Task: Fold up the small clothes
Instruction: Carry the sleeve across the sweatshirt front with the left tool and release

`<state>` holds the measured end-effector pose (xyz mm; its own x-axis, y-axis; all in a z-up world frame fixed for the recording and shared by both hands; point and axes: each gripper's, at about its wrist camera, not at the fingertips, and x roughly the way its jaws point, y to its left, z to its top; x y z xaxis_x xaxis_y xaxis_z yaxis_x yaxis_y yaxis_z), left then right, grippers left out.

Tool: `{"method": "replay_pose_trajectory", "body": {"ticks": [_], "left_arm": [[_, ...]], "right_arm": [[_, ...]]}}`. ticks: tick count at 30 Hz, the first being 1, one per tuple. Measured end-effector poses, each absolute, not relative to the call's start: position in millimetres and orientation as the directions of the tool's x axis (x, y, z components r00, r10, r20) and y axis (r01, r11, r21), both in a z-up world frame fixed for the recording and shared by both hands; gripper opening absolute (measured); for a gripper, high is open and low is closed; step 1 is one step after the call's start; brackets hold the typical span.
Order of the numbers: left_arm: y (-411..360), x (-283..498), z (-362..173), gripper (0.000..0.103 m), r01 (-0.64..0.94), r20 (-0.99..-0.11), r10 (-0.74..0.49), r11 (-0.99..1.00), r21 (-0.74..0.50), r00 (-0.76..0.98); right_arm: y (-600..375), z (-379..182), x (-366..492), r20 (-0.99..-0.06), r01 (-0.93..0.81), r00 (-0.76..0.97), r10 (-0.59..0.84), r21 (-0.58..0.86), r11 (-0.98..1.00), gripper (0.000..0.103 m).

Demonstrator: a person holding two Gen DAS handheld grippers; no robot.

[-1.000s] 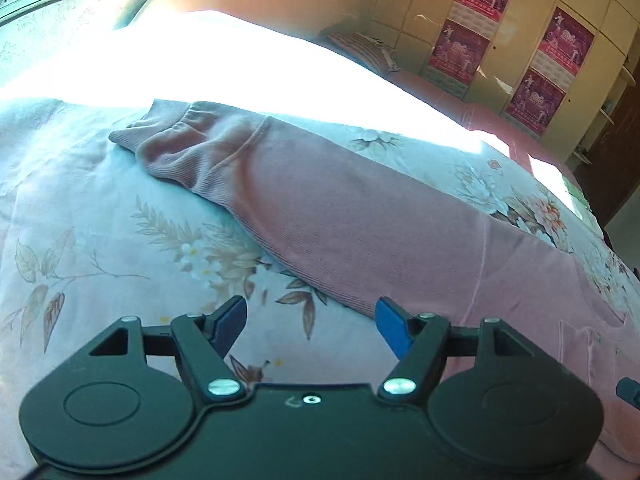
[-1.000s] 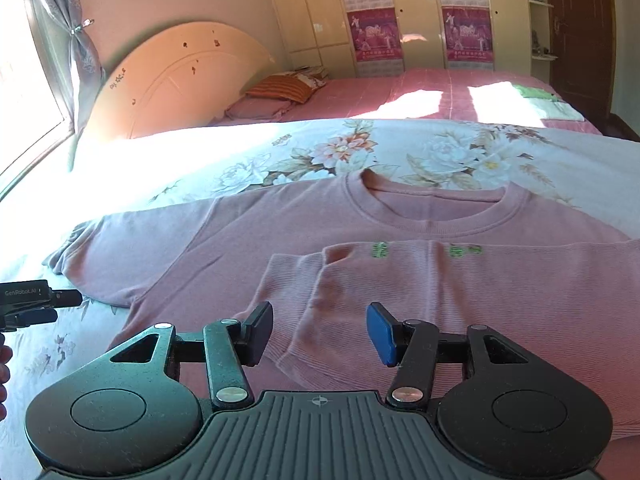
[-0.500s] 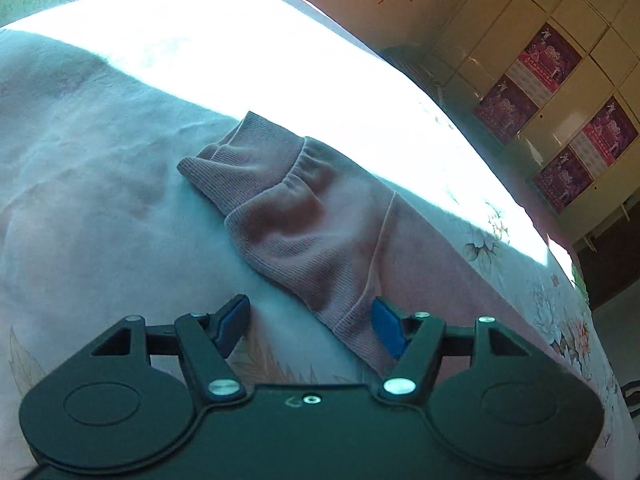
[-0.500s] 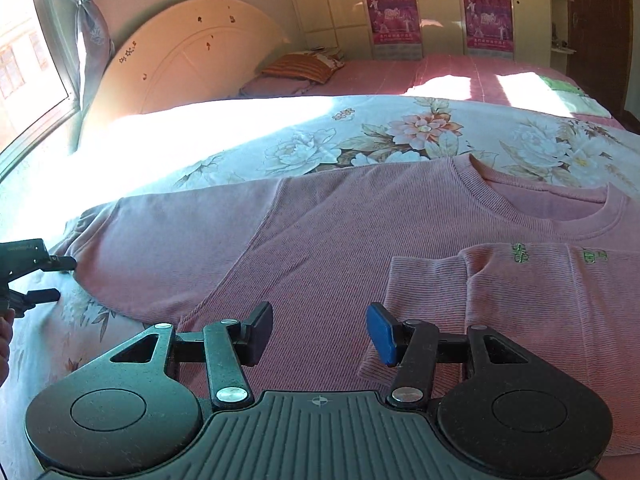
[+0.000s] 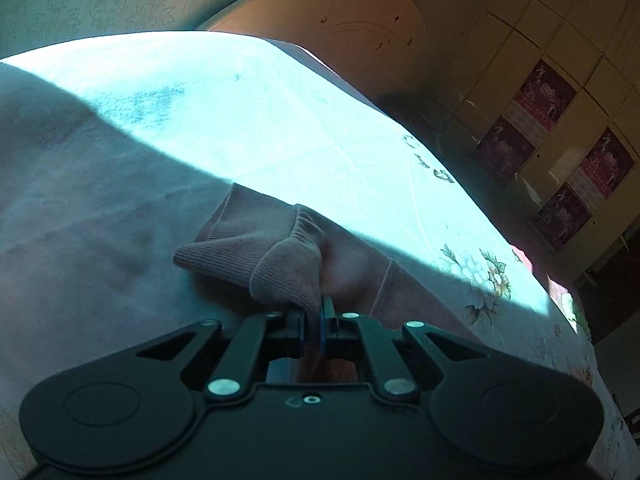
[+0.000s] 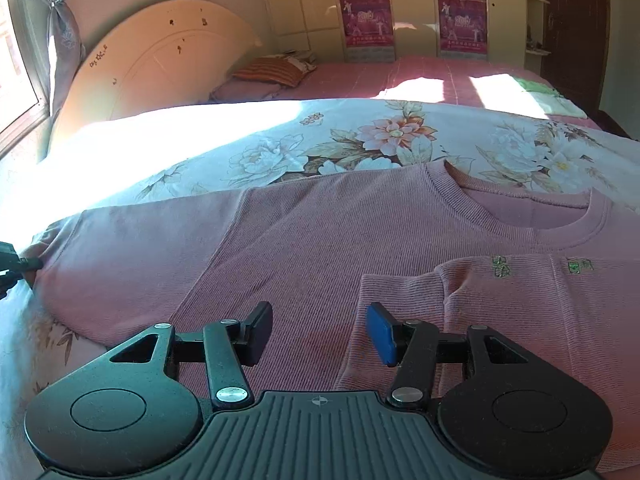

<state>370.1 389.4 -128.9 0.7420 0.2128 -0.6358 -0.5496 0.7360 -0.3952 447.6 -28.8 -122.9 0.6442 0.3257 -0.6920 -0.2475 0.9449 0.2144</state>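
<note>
A pink ribbed sweater [image 6: 320, 240] lies flat, front up, on a floral bedspread [image 6: 360, 140]. One sleeve [image 6: 520, 320] is folded across its chest. The other sleeve stretches out to the left, and its ribbed cuff [image 5: 280, 264] is bunched up between the pads of my left gripper [image 5: 316, 316], which is shut on it. In the right wrist view that left gripper [image 6: 16, 264] shows at the left edge by the sleeve end. My right gripper [image 6: 320, 328] hovers open just above the sweater's body, with the folded sleeve's cuff beside its blue pad.
A cream headboard [image 6: 160, 60] and a striped pillow [image 6: 272, 72] stand at the far end of a pink bed. Wardrobe doors with posters [image 6: 400, 0] and a dark door [image 6: 576, 20] line the back wall. A window with a curtain [image 6: 60, 40] is on the left.
My left gripper moved along the sleeve to the cuff and closed on it, bunching the fabric. My right gripper slid left across the sweater and stayed open.
</note>
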Motion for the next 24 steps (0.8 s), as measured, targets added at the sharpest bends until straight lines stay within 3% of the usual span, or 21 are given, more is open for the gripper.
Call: {"method": "replay_pose_trajectory", "body": {"ticks": [8, 14, 20, 22, 24], "left_arm": [[281.2, 377.2, -62.1, 0.006, -0.216, -0.502, 0.018, 0.916, -0.339, 0.865], [157.8, 383.6, -50.8, 0.006, 0.067, -0.480, -0.219, 0.947, -0.313, 0.849], [41.6, 372.1, -89.4, 0.006, 0.282, -0.504, -0.394, 0.916, -0.287, 0.769], [2.7, 371.0, -109.5, 0.007, 0.359, -0.566, -0.413, 0.909, -0.211, 0.714], [-25.2, 368.0, -129.5, 0.024, 0.413, -0.642, -0.396, 0.901, -0.133, 0.657]], "right_arm": [[-44.2, -139.4, 453.9, -0.729, -0.231, 0.623, 0.284, 0.176, 0.957, 0.053], [-90.4, -114.5, 437.6, -0.649, -0.162, 0.680, 0.341, 0.320, 0.933, 0.053], [-159.4, -102.3, 411.0, -0.642, -0.077, 0.715, 0.279, 0.324, 0.943, 0.053], [-182.5, -102.3, 401.2, -0.648, -0.053, 0.713, 0.267, 0.329, 0.943, 0.053], [-198.6, -103.4, 393.9, -0.657, -0.038, 0.706, 0.267, 0.341, 0.939, 0.053]]}}
